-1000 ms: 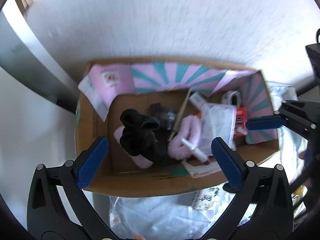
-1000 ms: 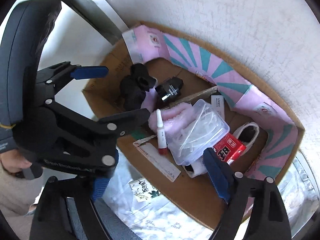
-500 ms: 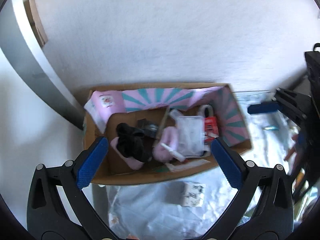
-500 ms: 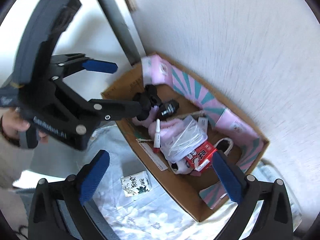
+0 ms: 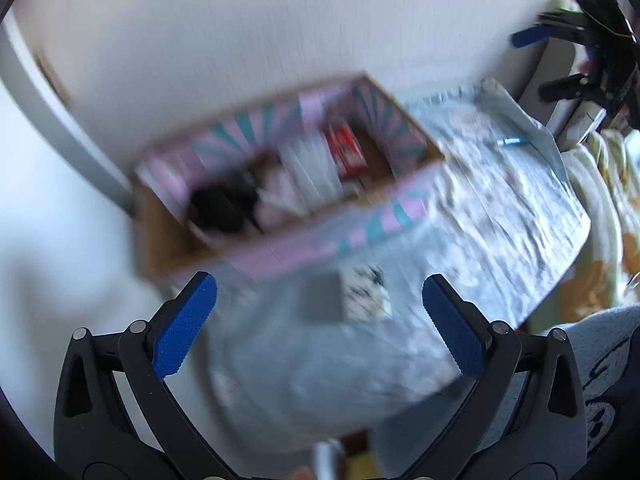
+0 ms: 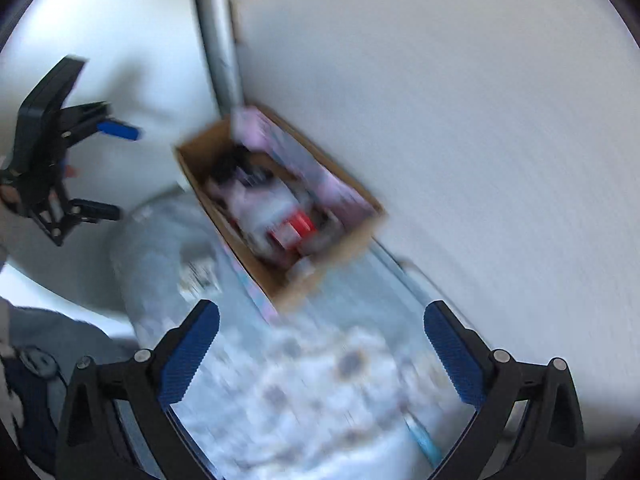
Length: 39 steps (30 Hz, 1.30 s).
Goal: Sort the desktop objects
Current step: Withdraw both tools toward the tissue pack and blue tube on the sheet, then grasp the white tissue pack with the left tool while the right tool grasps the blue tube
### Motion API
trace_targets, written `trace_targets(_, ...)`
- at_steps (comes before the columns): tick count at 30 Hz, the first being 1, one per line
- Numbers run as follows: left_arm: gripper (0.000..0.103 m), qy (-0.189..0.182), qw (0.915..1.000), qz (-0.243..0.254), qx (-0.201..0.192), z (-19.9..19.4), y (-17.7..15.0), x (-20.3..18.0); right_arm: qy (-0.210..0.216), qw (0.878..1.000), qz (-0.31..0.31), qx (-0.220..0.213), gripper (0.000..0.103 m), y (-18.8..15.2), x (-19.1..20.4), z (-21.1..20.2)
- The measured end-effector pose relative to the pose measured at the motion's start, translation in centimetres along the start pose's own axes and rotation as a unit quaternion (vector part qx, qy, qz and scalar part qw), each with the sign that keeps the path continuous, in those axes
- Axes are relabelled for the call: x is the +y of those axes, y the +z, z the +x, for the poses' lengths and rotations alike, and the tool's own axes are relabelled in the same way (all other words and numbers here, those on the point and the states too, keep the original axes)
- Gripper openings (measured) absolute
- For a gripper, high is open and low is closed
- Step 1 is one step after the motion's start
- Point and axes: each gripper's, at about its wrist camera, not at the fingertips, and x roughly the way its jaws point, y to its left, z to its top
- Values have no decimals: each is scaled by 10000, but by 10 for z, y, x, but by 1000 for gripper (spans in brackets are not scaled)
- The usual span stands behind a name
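Both grippers have been drawn back from the cardboard box (image 5: 280, 184). By the left wrist view, the left gripper (image 5: 320, 322) is spread wide, empty, above a small packet (image 5: 366, 294) on the cloth. By the right wrist view, the right gripper (image 6: 322, 350) is likewise wide, the box (image 6: 280, 200) seen against the wall.

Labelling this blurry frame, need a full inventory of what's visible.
cardboard box: 1, brown with pink-teal lining, against the wall
red packet: 1, red, inside box
black item: 1, black, box's left end, too blurred to identify
small sachet: 1, white with dark print, on cloth before box
blue pen: 1, blue, on cloth, far right
table cloth: 1, pale floral
left gripper: 1, black, blue pads, open, empty
right gripper: 1, same, open, empty
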Motion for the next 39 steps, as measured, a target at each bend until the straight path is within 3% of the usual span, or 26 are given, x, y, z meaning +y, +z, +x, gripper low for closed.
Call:
trace_targets(3, 103, -139, 9981, -518, 303, 34, -16, -5, -138, 9984, 360, 426, 102, -31, -27, 7)
trace_targets(7, 103, 119, 9915, -1209, 455, 66, -27, -10, -364, 9928, 597, 976, 102, -80, -63, 22)
trace_targets(14, 103, 543, 9778, -1939, 585, 102, -25, -31, -373, 9892, 297, 1385, 100, -135, -97, 46)
trace_targets(16, 103, 633, 9732, -2118, 630, 111, -28, -37, -312, 9880, 0, 1511, 94, -146, -101, 59)
trace_targets(18, 102, 708, 9686, -2284, 677, 121, -31, -42, -213, 9854, -239, 1674, 75, -155, -105, 72)
trace_targets(20, 100, 830, 9639, -2426, 721, 130, -34, -46, -130, 9820, -443, 1834, 64, -163, -107, 89)
trace_targets(24, 98, 990, 9575, -2607, 731, 140, -36, -52, 104, 9764, -664, 2052, 50, -176, -115, 117)
trace_targets(27, 95, 1088, 9546, -2678, 724, 146, -37, -54, 261, 9756, -691, 2066, 44, -180, -122, 127)
trace_targets(30, 85, 1192, 9512, -2732, 804, 151, -39, -52, 365, 9756, -681, 2057, 35, -180, -126, 132)
trace_targets(33, 79, 1163, 9500, -2792, 777, 151, -44, -50, 435, 9745, -749, 2069, 34, -180, -126, 134)
trace_targets(39, 61, 1235, 9568, -2557, 631, 147, -48, -61, 551, 9750, -850, 1978, 23, -178, -121, 132)
